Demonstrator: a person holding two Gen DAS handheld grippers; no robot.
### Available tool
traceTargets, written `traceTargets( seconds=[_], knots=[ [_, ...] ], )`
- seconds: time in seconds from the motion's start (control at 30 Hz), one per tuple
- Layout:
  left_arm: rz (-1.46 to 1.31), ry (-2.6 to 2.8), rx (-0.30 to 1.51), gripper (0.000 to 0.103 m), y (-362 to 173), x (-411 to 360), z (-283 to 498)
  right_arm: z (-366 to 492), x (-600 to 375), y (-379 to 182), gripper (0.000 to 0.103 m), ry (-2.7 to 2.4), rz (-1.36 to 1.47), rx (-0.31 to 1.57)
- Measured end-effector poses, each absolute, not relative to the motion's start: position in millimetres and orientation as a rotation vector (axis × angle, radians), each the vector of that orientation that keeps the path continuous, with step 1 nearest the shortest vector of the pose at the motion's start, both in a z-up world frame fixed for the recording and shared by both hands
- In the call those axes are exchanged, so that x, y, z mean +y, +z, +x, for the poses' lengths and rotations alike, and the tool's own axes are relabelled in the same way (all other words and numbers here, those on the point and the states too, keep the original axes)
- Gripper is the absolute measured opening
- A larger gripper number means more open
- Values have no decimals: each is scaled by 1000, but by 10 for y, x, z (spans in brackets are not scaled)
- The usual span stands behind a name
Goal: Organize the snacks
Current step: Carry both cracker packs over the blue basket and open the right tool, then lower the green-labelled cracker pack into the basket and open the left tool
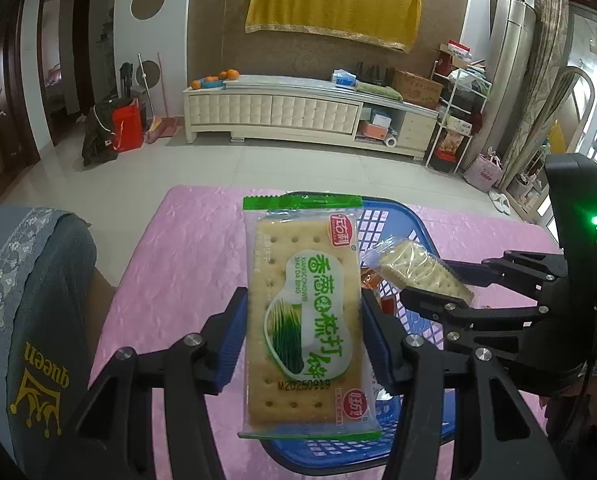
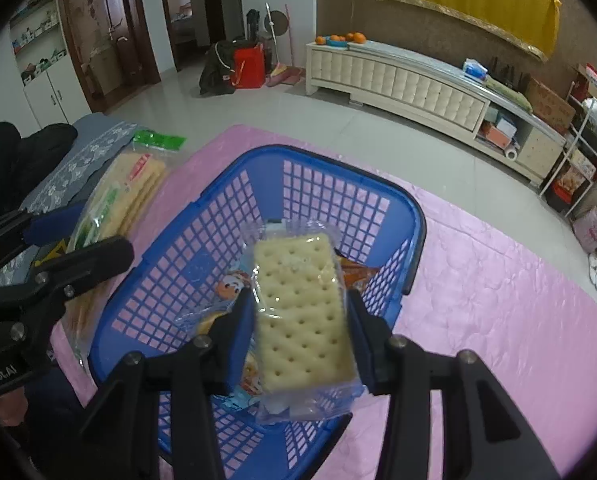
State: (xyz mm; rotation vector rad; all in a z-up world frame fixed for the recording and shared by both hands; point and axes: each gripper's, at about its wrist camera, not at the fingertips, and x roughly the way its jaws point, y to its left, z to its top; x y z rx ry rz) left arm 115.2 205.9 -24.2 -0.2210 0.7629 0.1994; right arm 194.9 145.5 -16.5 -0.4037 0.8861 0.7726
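My left gripper [image 1: 303, 312] is shut on a green-edged cracker packet [image 1: 304, 312] and holds it above the near side of the blue basket [image 1: 390, 216]. My right gripper [image 2: 300, 320] is shut on a clear-wrapped cracker packet [image 2: 302, 312] over the blue basket [image 2: 218, 208]. In the left wrist view the right gripper [image 1: 438, 292] and its packet [image 1: 414, 264] hang over the basket's right half. In the right wrist view the left gripper [image 2: 70, 240] and green packet [image 2: 126, 188] sit left of the basket. Snack packs [image 2: 230, 284] lie in the basket.
The basket stands on a pink tablecloth [image 2: 498, 300]. A chair back with grey fabric [image 1: 26, 280] is at the left edge of the table. A white TV cabinet [image 1: 298, 108] stands far across the tiled floor.
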Motion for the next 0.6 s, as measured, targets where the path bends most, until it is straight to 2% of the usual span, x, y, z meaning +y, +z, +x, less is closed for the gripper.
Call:
traceTargets(
  seconds=[0.07,0.13,0.17,0.6],
  knots=[
    [-226,200,768,51,-243,2049,1124,1948,1473,-182,60,744,-434,889],
    [-219,208,780,51,-250,2017,1095,1946,1451,-170,84,734,-427,884],
    [-215,209,784,51,-248,2005,1086,1937,1413,-146,87,737,-409,872],
    [-184,168,796,51,-150,1860,1181,2000,996,35,99,684,-325,864]
  ],
)
